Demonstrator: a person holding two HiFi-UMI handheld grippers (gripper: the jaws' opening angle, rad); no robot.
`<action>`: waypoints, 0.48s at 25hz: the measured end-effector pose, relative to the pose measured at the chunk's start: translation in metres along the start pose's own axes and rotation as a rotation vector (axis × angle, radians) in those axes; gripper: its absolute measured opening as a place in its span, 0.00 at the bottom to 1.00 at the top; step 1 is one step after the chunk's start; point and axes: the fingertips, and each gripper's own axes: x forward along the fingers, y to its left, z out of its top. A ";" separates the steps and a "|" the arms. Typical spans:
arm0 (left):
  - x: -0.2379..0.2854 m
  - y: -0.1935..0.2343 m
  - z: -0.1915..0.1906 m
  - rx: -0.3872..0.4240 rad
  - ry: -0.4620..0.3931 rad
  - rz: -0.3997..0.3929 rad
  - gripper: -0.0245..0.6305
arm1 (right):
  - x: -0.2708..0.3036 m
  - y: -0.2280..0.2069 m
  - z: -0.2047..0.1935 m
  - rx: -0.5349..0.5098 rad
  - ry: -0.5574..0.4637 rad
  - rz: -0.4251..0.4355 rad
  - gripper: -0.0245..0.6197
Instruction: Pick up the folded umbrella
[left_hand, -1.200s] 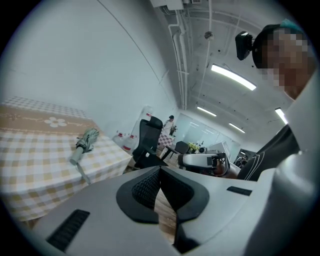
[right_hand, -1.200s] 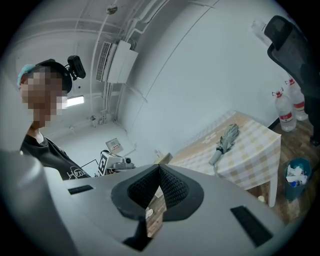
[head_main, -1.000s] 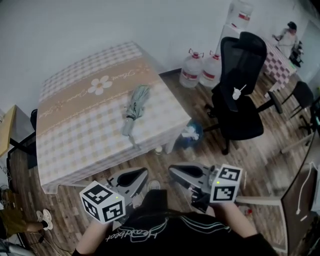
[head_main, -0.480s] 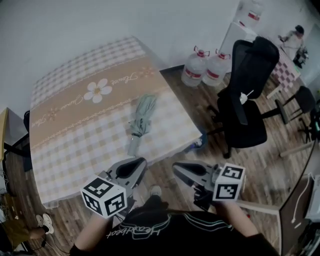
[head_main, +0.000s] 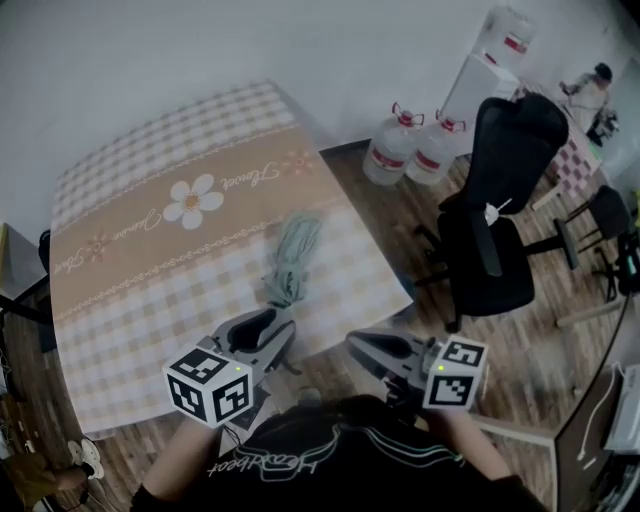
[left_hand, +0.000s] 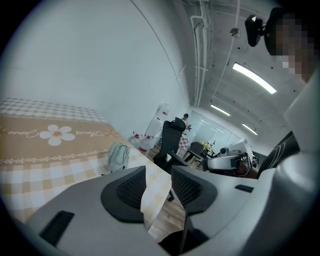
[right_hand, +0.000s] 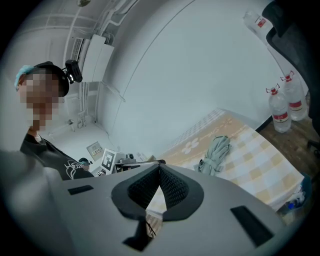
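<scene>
The folded pale green umbrella (head_main: 292, 258) lies on the checked tablecloth near the table's front right corner, handle end toward me. It also shows in the left gripper view (left_hand: 119, 155) and the right gripper view (right_hand: 215, 152). My left gripper (head_main: 268, 325) hangs over the table's near edge just short of the handle; its jaws (left_hand: 158, 172) are opening with nothing between them. My right gripper (head_main: 362, 345) is off the table's edge, to the right of the umbrella, its jaws (right_hand: 160, 167) shut and empty.
The table (head_main: 150, 270) carries a beige band with a flower print. A black office chair (head_main: 500, 220) stands to the right on the wood floor. Two water bottles (head_main: 395, 148) stand by the wall, next to a white dispenser (head_main: 480, 75). A person (head_main: 598, 85) is far right.
Both grippers have come forward to the table's near edge, so the umbrella now lies just ahead of the left one. The left jaws have parted.
</scene>
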 end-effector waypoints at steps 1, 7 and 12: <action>0.003 0.005 0.001 -0.009 -0.001 0.012 0.26 | 0.001 -0.003 0.003 -0.002 0.001 -0.001 0.05; 0.030 0.024 0.003 -0.012 0.053 0.040 0.39 | -0.001 -0.030 0.024 0.012 -0.004 0.002 0.05; 0.053 0.047 0.013 -0.040 0.072 0.125 0.45 | 0.000 -0.058 0.047 0.029 0.012 0.025 0.05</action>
